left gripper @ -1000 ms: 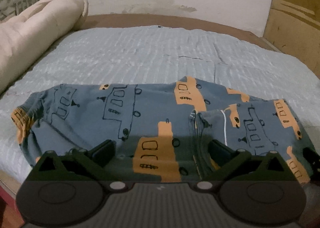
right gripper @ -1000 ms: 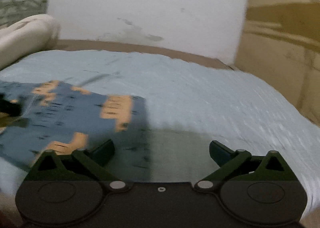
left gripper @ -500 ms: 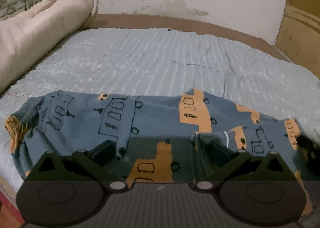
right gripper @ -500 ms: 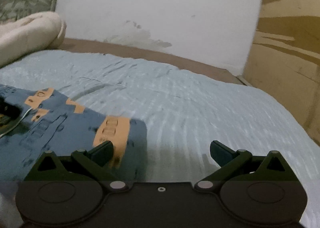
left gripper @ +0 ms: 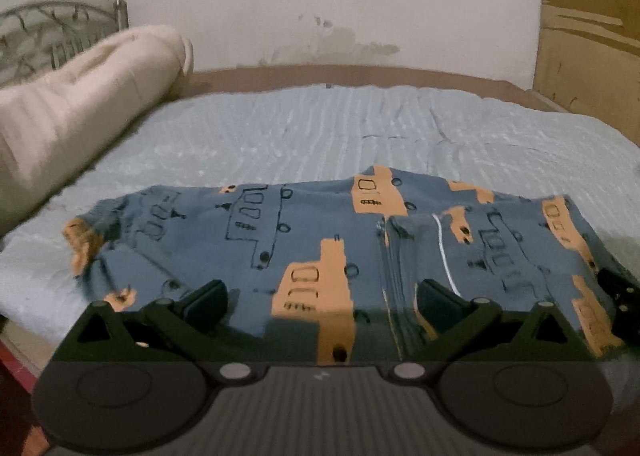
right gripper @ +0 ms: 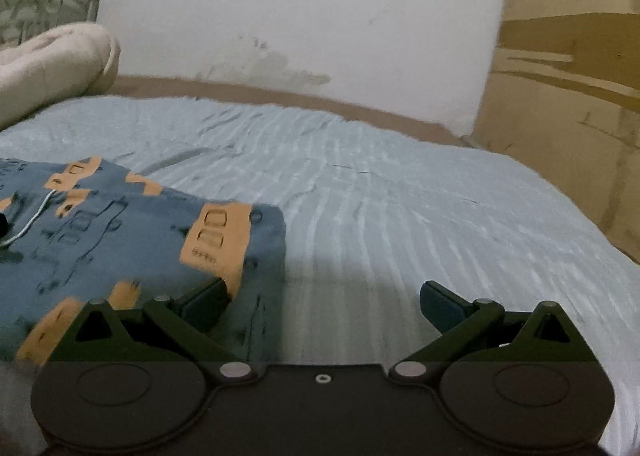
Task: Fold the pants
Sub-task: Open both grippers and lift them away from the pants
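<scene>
Both claws stand spread wide with nothing clamped, the left claw (left gripper: 322, 298) poised over the blue pants (left gripper: 320, 232) that lie folded across the near part of the bed (left gripper: 320, 128), the right claw (right gripper: 324, 302) over their right edge (right gripper: 160, 232) and bare bedcover.

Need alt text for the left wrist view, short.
Blue pants with orange truck prints lie partly folded on a light blue bed. The open left gripper hovers over their near edge; a rolled beige blanket lies at left.
</scene>
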Action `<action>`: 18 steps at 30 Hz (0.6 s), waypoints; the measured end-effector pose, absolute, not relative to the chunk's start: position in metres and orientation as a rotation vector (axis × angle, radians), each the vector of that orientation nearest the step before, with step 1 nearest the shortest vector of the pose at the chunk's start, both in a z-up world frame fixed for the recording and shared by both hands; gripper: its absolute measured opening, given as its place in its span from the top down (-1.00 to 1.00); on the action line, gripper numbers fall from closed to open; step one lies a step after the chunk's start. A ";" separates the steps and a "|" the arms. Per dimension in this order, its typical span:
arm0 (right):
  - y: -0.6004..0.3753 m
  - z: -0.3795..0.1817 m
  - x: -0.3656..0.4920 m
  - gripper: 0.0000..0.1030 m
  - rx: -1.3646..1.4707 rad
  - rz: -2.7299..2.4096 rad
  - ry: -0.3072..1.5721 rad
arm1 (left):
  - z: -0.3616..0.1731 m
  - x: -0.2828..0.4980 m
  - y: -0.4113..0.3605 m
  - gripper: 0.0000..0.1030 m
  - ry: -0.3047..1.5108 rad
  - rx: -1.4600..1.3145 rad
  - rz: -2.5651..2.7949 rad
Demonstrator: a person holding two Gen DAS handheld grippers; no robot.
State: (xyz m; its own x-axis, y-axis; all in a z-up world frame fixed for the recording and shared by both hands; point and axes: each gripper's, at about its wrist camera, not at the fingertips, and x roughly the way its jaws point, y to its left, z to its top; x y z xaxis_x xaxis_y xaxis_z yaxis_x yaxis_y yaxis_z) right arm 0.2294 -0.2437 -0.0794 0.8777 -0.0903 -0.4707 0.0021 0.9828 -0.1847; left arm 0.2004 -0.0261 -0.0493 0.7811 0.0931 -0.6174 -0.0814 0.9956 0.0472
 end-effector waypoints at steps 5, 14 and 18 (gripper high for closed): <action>-0.241 -0.085 0.207 -0.98 -0.161 -0.088 0.468 | -0.056 0.192 -0.033 -0.99 0.639 0.059 0.107; -0.226 -0.062 0.185 -0.99 -0.163 -0.075 0.396 | -0.027 0.175 -0.006 -0.99 0.633 -0.036 0.095; -0.203 -0.056 0.182 -0.99 -0.158 0.014 0.369 | -0.007 0.160 0.017 -0.99 0.585 -0.056 0.154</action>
